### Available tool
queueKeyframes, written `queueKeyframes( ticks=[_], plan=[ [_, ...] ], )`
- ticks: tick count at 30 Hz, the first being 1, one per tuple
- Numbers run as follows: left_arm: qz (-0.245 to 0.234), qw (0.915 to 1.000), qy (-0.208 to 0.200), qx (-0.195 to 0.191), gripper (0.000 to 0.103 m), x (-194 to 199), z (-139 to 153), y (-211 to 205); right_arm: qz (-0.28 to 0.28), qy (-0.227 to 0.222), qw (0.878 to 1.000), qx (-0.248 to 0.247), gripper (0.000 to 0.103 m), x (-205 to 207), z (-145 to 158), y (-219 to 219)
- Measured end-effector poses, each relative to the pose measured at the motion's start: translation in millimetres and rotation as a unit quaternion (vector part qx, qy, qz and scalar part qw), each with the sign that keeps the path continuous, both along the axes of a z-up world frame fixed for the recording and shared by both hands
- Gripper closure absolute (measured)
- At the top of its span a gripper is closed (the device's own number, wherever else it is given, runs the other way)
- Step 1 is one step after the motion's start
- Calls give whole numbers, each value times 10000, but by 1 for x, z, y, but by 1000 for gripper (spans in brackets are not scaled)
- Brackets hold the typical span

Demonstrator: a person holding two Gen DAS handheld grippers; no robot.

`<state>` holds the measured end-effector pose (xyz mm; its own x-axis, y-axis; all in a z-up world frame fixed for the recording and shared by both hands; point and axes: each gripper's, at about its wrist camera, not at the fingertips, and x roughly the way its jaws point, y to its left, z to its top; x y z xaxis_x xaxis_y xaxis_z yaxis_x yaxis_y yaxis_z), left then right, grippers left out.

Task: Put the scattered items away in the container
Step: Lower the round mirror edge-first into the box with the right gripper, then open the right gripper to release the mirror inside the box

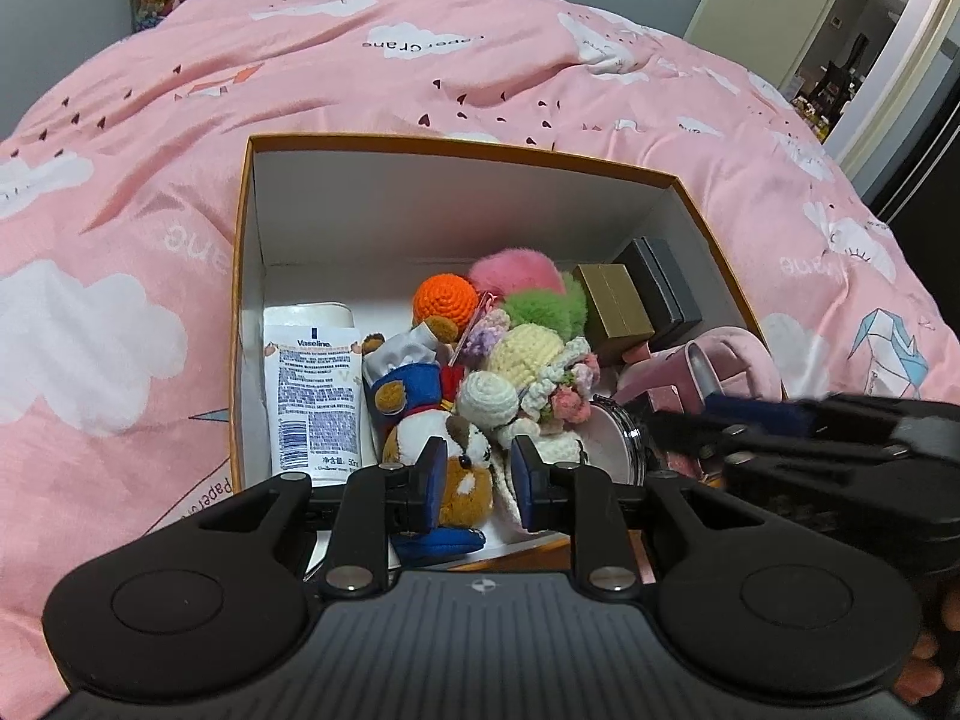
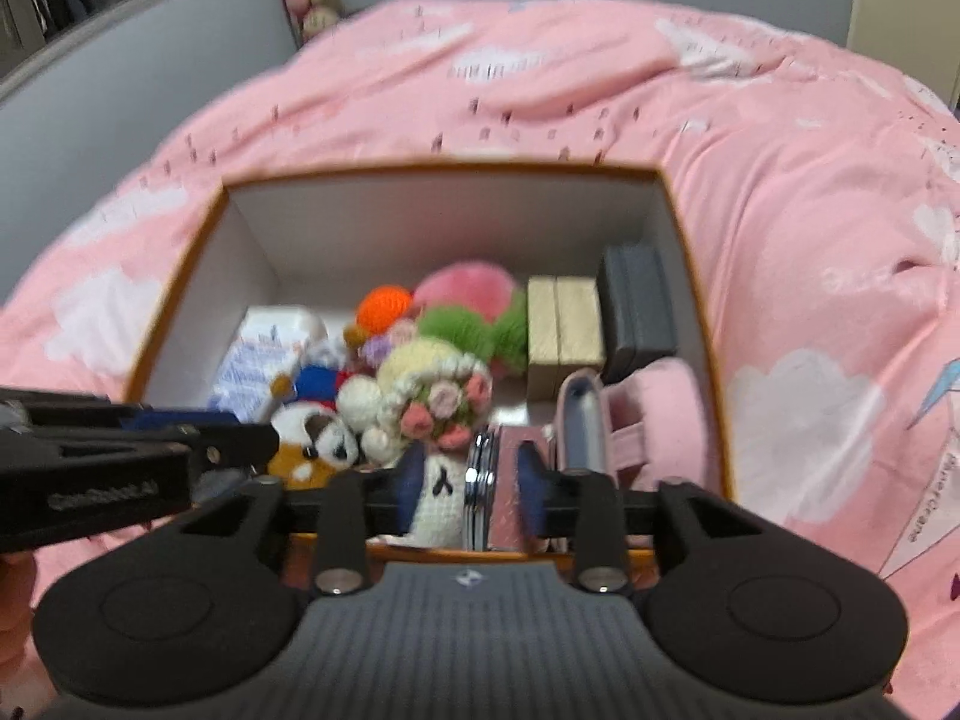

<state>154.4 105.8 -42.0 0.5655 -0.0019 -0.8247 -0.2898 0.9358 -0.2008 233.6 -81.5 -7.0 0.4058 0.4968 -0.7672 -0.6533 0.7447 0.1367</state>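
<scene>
**Clearing both grippers from a full box**

Nearest in the left wrist view, the left gripper [image 1: 478, 483] hangs over the near edge of the orange-rimmed box [image 1: 456, 144], its blue pads spread a little with a brown-and-white plush dog [image 1: 462, 468] showing in the gap; whether the pads press on the plush I cannot tell. Beside it, the right gripper [image 2: 471, 483] stands with its jaws parted above a round chrome-edged compact [image 2: 480, 474] and a white crochet doll [image 2: 441, 498], neither of which it appears to pinch.

Further in lie a Vaseline tube [image 1: 315, 396], a crochet bouquet [image 1: 564, 384], an orange crochet ball [image 1: 444, 297], pink and green pompoms, a gold box [image 1: 615, 309] and a dark case [image 1: 663, 285]. A pink pouch [image 1: 729, 360] leans at the right wall. Every item visible already sits inside; the pink duvet [image 1: 180, 180] around the box shows nothing left lying.

The step looks like letting go and withdrawing. Done well, that likely means spreading the pads fully first, then lifting straight up, so no yarn loop or plush fur snags and drags a toy over the rim.
</scene>
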Motion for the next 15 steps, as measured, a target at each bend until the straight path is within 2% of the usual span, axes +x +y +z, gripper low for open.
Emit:
queueKeyframes(
  ticks=[4, 5, 7, 8, 10, 12, 15],
  plan=[
    [-63, 9997, 6, 224, 68, 1, 8, -10, -101, -255, 9992, 276, 52, -2, 14, -16],
    [-80, 9996, 7, 280, 65, 1, 10, -13, -127, -296, 9989, 339, 46, -3, 17, -20],
    [-91, 9993, -2, 371, 58, 1, 15, -18, -185, -340, 9981, 483, 34, -3, 22, -26],
    [-87, 9991, -21, 412, 50, 1, 17, -21, -203, -362, 9976, 563, 29, -3, 24, -30],
    [-51, 9987, -71, 505, 48, 0, 21, -26, -192, -418, 9966, 684, 25, -5, 26, -35],
    [4, 9982, -105, 593, 41, 0, 25, -30, -156, -517, 9955, 778, 18, -7, 27, -41],
    [114, 9969, -204, 752, 38, -2, 28, -37, -196, -759, 9933, 847, 12, -13, 25, -47]
  ],
)
